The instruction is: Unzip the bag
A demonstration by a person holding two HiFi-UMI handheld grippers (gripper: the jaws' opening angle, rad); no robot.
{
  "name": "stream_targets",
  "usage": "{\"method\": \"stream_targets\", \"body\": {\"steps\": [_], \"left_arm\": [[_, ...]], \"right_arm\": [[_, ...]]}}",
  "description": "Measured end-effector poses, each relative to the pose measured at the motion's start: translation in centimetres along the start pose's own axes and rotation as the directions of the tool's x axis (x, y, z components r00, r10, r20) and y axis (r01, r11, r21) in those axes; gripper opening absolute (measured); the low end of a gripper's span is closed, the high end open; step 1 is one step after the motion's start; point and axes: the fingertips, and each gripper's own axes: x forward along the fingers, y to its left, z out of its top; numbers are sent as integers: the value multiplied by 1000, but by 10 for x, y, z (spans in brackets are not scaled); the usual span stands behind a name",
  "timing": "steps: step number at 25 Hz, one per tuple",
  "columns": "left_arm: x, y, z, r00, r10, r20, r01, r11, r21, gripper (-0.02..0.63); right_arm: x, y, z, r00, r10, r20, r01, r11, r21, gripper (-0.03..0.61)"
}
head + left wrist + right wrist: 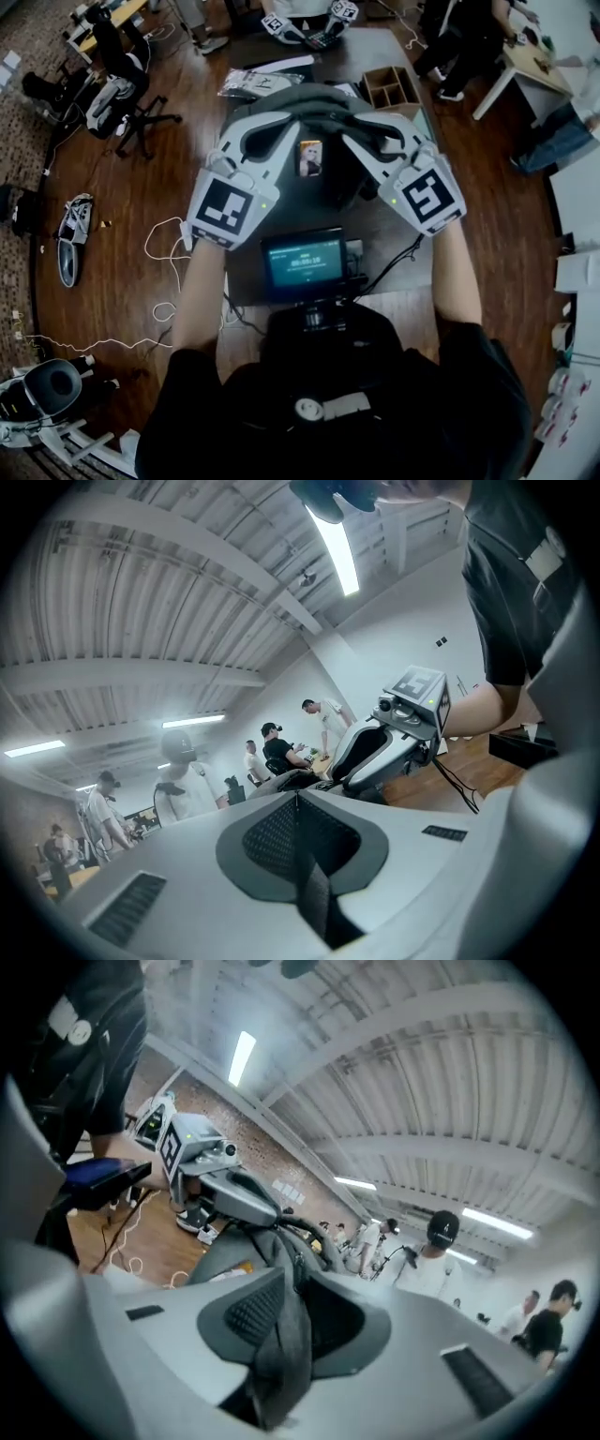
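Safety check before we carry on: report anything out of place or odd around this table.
A loose white cable trails in loops over the wooden floor just left of the table, where feet could catch it. Further left lies what looks like a lone shoe. The grey bag on the table shows nothing odd.

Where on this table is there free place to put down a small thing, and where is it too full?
The dark tabletop is bare between the picture card and the screen. The far end is crowded: the grey bag, a compartment box and a wrapped packet lie close together there.
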Motion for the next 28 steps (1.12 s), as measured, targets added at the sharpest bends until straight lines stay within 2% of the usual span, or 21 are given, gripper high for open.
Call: {"method": "stream_targets", "body": {"steps": [2,4,6,9,12,14,18,22,26,28], "left_arm": [[-1,-1,1,1000,-5,5,5,1000,-6,6],[1,-2,1,1000,-9,11,9,1000,-1,6],[5,0,-1,1000,-1,13,1,1000,-4,6],[8,2,-4,1000,1,9,-1,1000,7,6],[5,0,0,1000,-1,23,1,1000,4,6],[6,1,0,1000,4,25,-5,1000,5,6],[11,-2,-2,1000,2,14,-2,1000,8,6],[11,-1,-3,1000,-1,17,1,1000,14,6],[0,-6,-1,1000,-1,16,1,1000,9,6],[0,-7,0,1000,-5,17,5,1000,8,6]], "right_arm": [[1,-3,-2,999,50,-15,-49,996,81,117],[3,-5,-6,994,86,-70,-81,994,71,121],[9,-5,-10,989,85,-122,-90,995,-37,120],[15,-2,-8,988,50,-145,-80,975,-209,85],[9,-3,7,990,21,-137,-54,969,-242,45],[11,-4,5,986,20,-168,-64,962,-266,41],[15,-11,1,992,-35,-124,-19,912,-410,46],[17,-10,1,993,-57,-100,-7,835,-550,50],[18,-4,1,985,-68,-155,-44,783,-620,49],[17,-5,0,978,-77,-194,-66,768,-637,49]]}}
